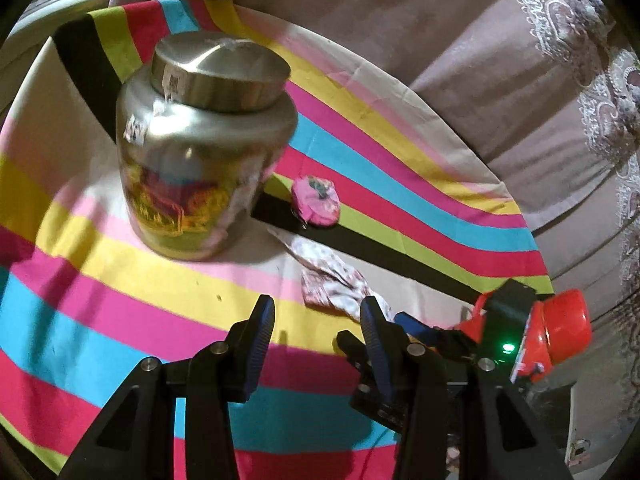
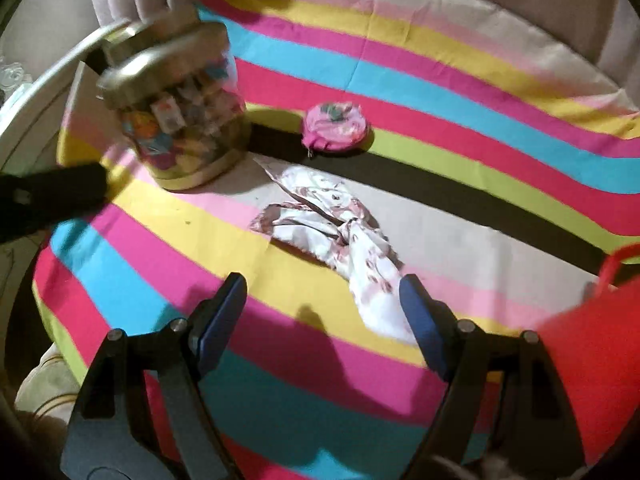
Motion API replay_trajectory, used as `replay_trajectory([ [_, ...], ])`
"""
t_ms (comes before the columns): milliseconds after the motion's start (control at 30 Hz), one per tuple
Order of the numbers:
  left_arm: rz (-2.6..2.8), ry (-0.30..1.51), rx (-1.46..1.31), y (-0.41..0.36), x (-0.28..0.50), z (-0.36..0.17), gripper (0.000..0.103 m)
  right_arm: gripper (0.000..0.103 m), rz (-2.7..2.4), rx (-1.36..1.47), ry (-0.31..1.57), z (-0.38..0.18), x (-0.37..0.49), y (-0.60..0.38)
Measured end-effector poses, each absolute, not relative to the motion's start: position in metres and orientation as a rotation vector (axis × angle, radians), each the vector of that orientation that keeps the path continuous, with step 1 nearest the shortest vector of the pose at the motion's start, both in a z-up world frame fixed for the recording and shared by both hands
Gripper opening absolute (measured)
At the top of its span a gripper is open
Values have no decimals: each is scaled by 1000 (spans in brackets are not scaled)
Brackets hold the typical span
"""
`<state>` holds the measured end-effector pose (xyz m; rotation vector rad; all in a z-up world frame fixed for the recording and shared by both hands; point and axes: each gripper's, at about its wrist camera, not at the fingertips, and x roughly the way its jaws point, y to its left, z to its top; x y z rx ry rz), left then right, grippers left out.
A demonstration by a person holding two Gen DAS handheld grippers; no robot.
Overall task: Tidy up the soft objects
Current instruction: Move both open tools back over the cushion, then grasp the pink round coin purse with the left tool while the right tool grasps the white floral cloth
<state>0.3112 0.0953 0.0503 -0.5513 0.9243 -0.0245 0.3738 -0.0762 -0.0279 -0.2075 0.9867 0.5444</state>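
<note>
Right wrist view showed the right gripper (image 2: pixel 322 322) spread wide and empty above the round table's bright striped cloth (image 2: pixel 280 280). Just past its fingers lay the crumpled white floral fabric (image 2: pixel 340 232). Beyond that fabric sat a round pink pouch (image 2: pixel 335 128), left of it a metal-lidded jar (image 2: pixel 180 120). Pleated mauve curtains (image 1: pixel 460 40) hung behind. The left gripper (image 1: pixel 318 320) was likewise spread, empty.

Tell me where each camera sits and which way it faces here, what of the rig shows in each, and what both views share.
Left wrist: on the left gripper, open, facing across the striped cloth toward the metal-lidded jar; the right gripper shows at right.
Right wrist: on the right gripper, open, above the crumpled floral cloth; a dark blurred shape at left may be the other gripper.
Shared: jar, round pink pouch, floral cloth, striped cloth.
</note>
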Motion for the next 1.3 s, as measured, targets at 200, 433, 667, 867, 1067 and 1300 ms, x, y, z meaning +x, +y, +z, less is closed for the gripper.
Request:
replay_trajectory([
  [200, -16, 929, -527, 100, 326, 46, 51, 81, 535, -184, 996, -40, 398, -62],
  [433, -4, 920, -467, 93, 338, 50, 52, 75, 522, -171, 970, -49, 412, -51],
  [667, -18, 914, -403, 77, 368, 50, 52, 30, 450, -132, 970, -50, 416, -68],
  [867, -52, 885, -288, 49, 402, 46, 64, 29, 353, -101, 971, -49, 412, -87],
  [1067, -54, 886, -186, 31, 444, 22, 76, 29, 216, -46, 973, -47, 410, -119],
  [1300, 37, 962, -138, 27, 492, -14, 83, 29, 182, -26, 968, -48, 412, -136],
])
